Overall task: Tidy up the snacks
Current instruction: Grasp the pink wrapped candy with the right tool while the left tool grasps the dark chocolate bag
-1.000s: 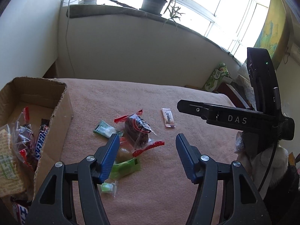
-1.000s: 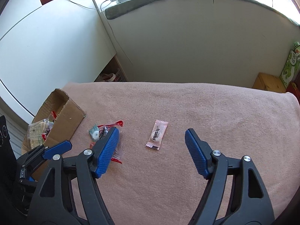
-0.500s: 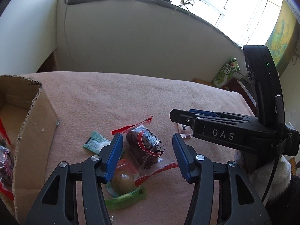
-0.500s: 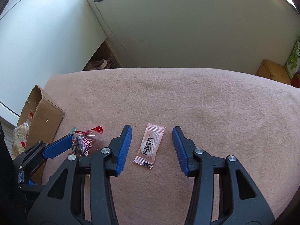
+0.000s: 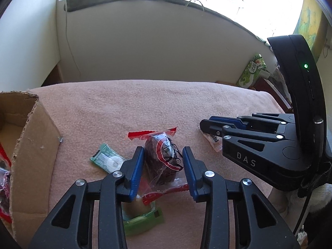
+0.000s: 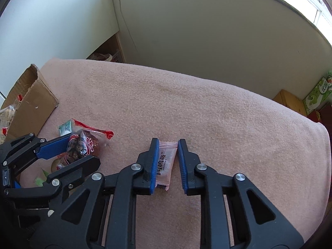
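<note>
A dark snack in a clear wrapper with red ends point(image 5: 164, 159) lies on the pink cloth point(image 5: 124, 108). My left gripper point(image 5: 162, 149) straddles it, jaws closing, and both blue pads touch the wrapper's sides. To its right lies a small pink candy packet point(image 6: 166, 161). My right gripper point(image 6: 167, 141) is closing on the packet, its pads pressing the long edges. The left wrist view shows the right gripper point(image 5: 207, 124) from the side, with the pink candy packet point(image 5: 213, 141) under its tips. The right wrist view shows the left gripper point(image 6: 83, 151) over the dark snack point(image 6: 83, 143).
An open cardboard box point(image 5: 31, 145) holding several snacks stands at the left edge. A green-white packet point(image 5: 105, 160), a green packet point(image 5: 143, 224) and a round brown sweet point(image 5: 134, 207) lie around the left gripper. A green carton point(image 5: 252, 72) stands beyond the far right edge.
Both grippers have come down and forward over their snacks. Their jaws have narrowed from wide apart to the sides of the dark snack and the pink candy.
</note>
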A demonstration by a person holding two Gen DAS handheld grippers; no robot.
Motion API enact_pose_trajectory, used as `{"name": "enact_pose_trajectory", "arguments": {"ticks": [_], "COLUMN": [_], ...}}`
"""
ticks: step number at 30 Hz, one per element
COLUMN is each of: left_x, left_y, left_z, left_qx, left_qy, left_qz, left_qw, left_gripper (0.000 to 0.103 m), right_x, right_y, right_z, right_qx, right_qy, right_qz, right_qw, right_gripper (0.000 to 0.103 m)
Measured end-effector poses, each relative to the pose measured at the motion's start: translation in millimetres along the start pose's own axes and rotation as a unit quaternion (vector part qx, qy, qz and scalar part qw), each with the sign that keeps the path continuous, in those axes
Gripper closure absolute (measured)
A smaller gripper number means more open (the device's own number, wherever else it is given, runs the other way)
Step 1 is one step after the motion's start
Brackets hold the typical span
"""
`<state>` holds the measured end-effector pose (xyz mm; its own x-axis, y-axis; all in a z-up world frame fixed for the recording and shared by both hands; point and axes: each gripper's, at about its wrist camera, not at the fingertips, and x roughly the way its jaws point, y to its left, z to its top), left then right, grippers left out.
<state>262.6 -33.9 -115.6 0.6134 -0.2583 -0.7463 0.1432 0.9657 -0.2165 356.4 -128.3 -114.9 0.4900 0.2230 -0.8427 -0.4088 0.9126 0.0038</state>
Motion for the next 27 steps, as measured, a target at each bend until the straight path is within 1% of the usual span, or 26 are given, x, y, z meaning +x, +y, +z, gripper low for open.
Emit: {"name": "enact_pose_trajectory", "arguments": {"ticks": [2,9,14,17,21,23,25,27], "left_x": [1,-8,-21,-32,-54,-56,-57,-56], "left_y": [0,1,6,8,6,4,7,8], "left_z": [-1,-7,-5,-1,4,5,5,5], "left_qx": [0.003,0.004,-0.004,-0.007,0.0,0.003,-0.004,-0.005], "left_qy": [-0.002,-0.016,-0.033,-0.049,-0.083,-0.09,-0.09,-0.089], "left_qz": [-0.001,-0.007,-0.015,-0.02,-0.014,-0.012,-0.019,-0.019], "left_qw": [1.0,0.9998,0.9993,0.9986,0.9964,0.9958,0.9957,0.9958], "left_gripper": [0.069,0.072,0.072,0.072,0.072,0.072,0.072,0.072], "right_x": [-5,-18,-30,-41,-55,-56,-51,-47], "right_y": [0,-6,-5,-8,-5,-4,-4,-7], "right_z": [-4,-16,-19,-19,-17,-16,-16,-17], "right_qx": [0.005,0.005,0.001,0.003,-0.004,-0.004,-0.006,-0.004], "right_qy": [-0.001,-0.015,-0.028,-0.037,-0.051,-0.047,-0.03,-0.031], "right_qz": [0.008,0.014,0.007,0.012,0.014,0.015,0.022,-0.008], "right_qw": [1.0,1.0,1.0,0.999,0.999,0.999,0.999,0.999], "right_gripper": [0.093,0.097,0.099,0.099,0.099,0.099,0.099,0.097]}}
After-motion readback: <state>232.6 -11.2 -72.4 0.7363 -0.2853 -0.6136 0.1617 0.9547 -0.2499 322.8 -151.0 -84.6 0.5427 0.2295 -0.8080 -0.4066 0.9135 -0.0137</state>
